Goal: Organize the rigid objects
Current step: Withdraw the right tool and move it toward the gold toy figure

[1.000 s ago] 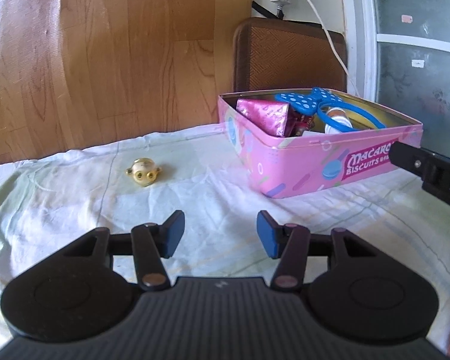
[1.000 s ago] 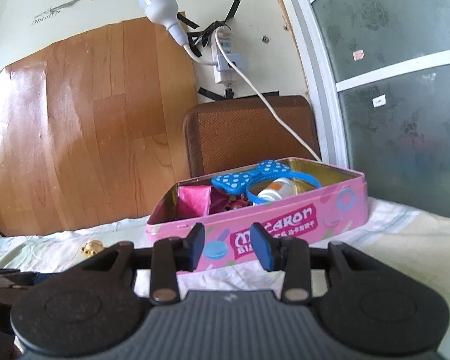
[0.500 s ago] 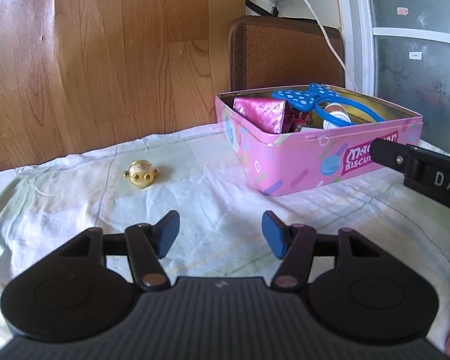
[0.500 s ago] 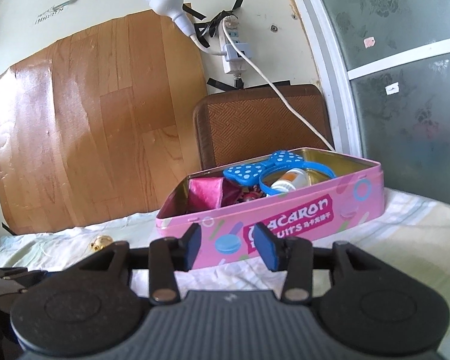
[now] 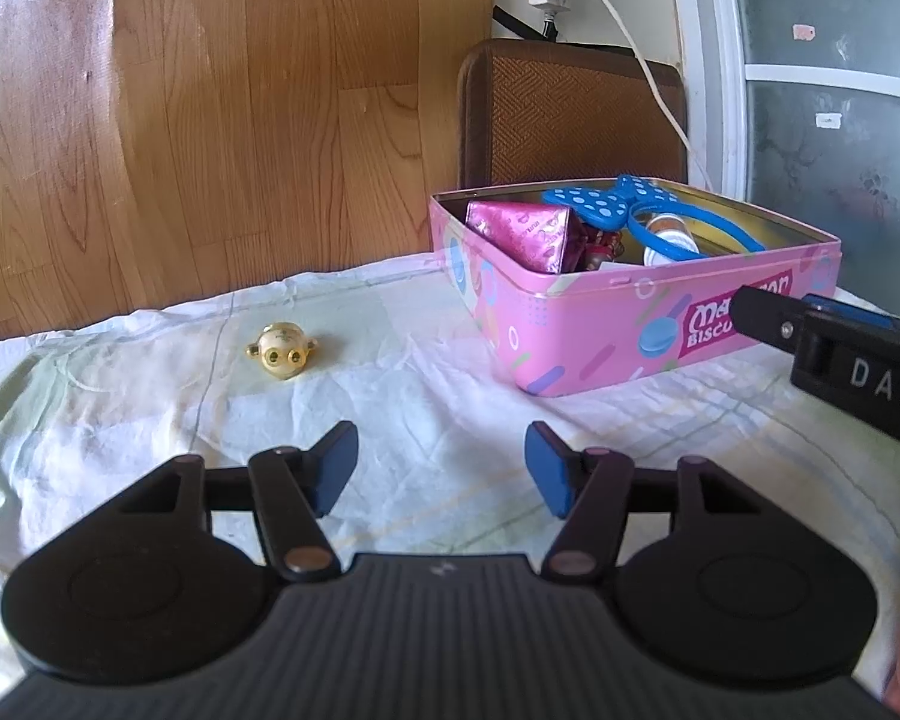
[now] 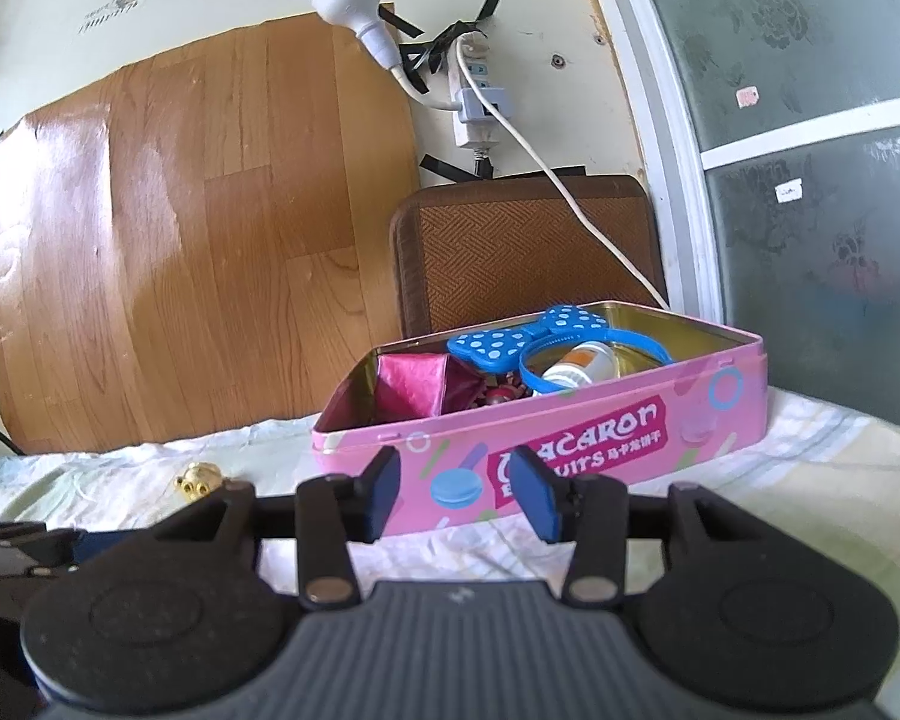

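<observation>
Over the cloth [image 5: 438,372], both fingers parted — empty

Bright daylight fills both views. Glare washes the wood-grain panel [image 5: 222,120] at the upper left of the left-wrist view and streaks it at the left of the right-wrist view. The white sheet [image 5: 420,372] is nearly overexposed. Fisheye bending curves the window frame [image 6: 660,138]; corners darken. Focus is sharp throughout.

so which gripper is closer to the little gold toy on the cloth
Left. The left gripper sits just short of the gold toy, jaws open and empty. The right gripper faces the pink tin, farther off.
</observation>
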Available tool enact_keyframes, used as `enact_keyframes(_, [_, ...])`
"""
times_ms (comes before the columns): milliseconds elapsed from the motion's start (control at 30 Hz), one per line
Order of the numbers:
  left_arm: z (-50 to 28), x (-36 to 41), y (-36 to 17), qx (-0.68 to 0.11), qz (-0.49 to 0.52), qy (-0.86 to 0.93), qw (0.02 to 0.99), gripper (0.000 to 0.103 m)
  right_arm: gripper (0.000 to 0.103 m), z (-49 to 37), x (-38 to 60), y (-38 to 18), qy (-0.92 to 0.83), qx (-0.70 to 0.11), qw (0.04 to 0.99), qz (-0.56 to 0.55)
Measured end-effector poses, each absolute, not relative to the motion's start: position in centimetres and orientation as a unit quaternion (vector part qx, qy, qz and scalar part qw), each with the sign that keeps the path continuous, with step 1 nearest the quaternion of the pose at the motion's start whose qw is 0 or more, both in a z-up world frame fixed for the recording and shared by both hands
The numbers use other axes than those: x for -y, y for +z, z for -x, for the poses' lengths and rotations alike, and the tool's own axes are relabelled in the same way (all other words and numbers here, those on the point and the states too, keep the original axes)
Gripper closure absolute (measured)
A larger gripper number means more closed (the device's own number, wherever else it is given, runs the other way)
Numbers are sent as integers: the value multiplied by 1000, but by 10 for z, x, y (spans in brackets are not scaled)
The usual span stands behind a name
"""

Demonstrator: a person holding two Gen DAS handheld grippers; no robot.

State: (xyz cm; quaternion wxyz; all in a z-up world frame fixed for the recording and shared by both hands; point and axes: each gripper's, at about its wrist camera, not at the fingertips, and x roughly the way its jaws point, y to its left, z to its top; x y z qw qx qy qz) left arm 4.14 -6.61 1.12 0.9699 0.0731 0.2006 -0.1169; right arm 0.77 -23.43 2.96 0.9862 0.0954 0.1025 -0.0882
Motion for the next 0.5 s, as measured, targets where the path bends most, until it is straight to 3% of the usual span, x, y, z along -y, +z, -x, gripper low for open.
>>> enact_keyframes(500, [-42,16,19,-206,-50,-76,974,39,61,-13,182,46,-34,-104,993,-38])
